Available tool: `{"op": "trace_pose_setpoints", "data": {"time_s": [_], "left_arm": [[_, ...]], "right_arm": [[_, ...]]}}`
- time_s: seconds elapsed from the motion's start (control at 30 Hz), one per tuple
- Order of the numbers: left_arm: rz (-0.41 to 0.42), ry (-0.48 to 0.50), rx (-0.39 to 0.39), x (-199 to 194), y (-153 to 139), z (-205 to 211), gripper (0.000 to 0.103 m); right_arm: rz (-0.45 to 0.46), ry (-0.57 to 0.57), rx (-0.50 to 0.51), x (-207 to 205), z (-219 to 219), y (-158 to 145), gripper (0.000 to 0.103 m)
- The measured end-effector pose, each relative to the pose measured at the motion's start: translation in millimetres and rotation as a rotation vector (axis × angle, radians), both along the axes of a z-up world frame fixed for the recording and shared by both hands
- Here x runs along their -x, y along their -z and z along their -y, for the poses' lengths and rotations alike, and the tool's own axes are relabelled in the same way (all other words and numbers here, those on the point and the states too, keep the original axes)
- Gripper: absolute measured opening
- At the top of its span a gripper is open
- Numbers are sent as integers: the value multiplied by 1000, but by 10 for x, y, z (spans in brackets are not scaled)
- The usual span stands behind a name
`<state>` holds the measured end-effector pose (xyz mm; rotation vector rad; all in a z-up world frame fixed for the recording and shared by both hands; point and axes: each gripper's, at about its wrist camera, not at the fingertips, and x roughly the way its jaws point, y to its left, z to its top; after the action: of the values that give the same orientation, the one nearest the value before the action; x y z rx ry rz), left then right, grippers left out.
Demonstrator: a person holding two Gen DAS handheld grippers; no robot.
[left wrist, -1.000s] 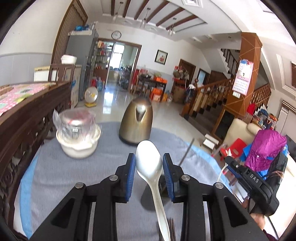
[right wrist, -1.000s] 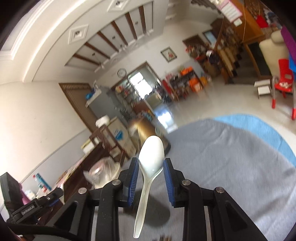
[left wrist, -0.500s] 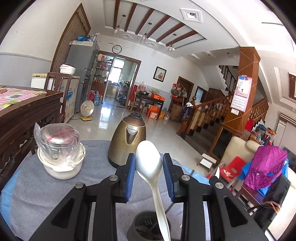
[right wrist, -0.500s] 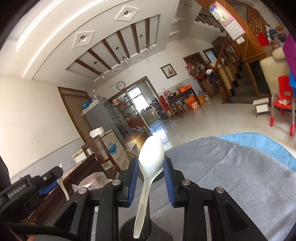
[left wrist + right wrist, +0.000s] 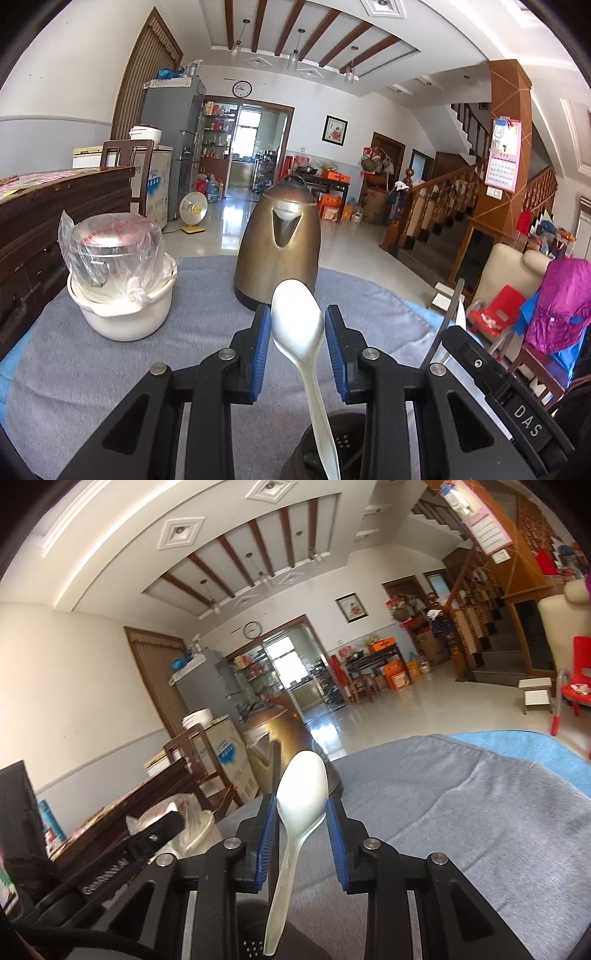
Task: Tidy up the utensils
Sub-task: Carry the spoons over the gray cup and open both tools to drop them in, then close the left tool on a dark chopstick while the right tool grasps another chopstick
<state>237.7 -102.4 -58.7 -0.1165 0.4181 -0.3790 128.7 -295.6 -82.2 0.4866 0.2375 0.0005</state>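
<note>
left gripper (image 5: 298,343): blue pads closed on the bowl of a white spoon (image 5: 297,325), bowl upright at the fingertips, handle slanting down toward 5 o'clock in the left wrist view, its lower end over the mouth of a dark round utensil holder (image 5: 332,439) at 6 o'clock.

right gripper (image 5: 301,827): blue pads clamped on the bowl of a second white spoon (image 5: 301,794), bowl up, handle running down toward 7 o'clock in the right wrist view; the tip hangs over the perforated dark holder (image 5: 255,945) at the bottom edge. whether either handle touches the holder cannot be told.

the other tool shows in each view: the right gripper's black body (image 5: 495,387) at 4 o'clock in the left wrist view, the left gripper's black body (image 5: 110,864) at 8 o'clock in the right wrist view.

table, grey cloth (image 5: 110,369), blue edge showing at 3 o'clock in the right wrist view.

brass-coloured kettle (image 5: 279,243), upright on the cloth, at 12 o'clock beyond the left fingertips.

white bowl (image 5: 123,314), at 10 o'clock in the left wrist view, carrying a metal pot wrapped in clear plastic (image 5: 110,254).

dark wooden furniture (image 5: 44,221) beside the table at 9 o'clock.
</note>
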Motion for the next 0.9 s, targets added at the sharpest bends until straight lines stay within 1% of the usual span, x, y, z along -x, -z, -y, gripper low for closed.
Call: {"op": "trace_pose_setpoints", "data": {"time_s": [0.1,0.23,0.4,0.5,0.57,0.67,0.7,0.73,0.77,0.8,0.9], "left_arm": [[-7,17,-15,69,29,-14,32],[-20,39,-38,142,85,-29,32],[-54,78,-48,245,110,-94,32],[-56,101,-45,354,85,-155,32],[-58,114,-47,448,57,-216,32],[-71,129,-42,535,30,-302,40],[-74,127,-42,573,17,-336,40],[-81,125,-37,615,6,-377,40],[-92,125,-28,663,-1,-429,40],[-101,123,-21,696,-2,-472,40],[-122,102,-14,861,7,-597,43]], "right_arm": [[-4,-44,6,6,-34,47,29],[-8,-109,43,56,-89,74,29],[-47,-181,44,95,-70,105,30],[-87,-236,17,103,-60,140,30],[-115,-269,-20,106,-39,166,31],[-165,-306,-115,89,39,232,32],[-177,-314,-150,88,71,259,41],[-186,-322,-185,97,95,285,61],[-186,-326,-234,122,144,308,64],[-175,-322,-261,160,172,306,64],[-151,-283,-309,306,285,312,64]]}}
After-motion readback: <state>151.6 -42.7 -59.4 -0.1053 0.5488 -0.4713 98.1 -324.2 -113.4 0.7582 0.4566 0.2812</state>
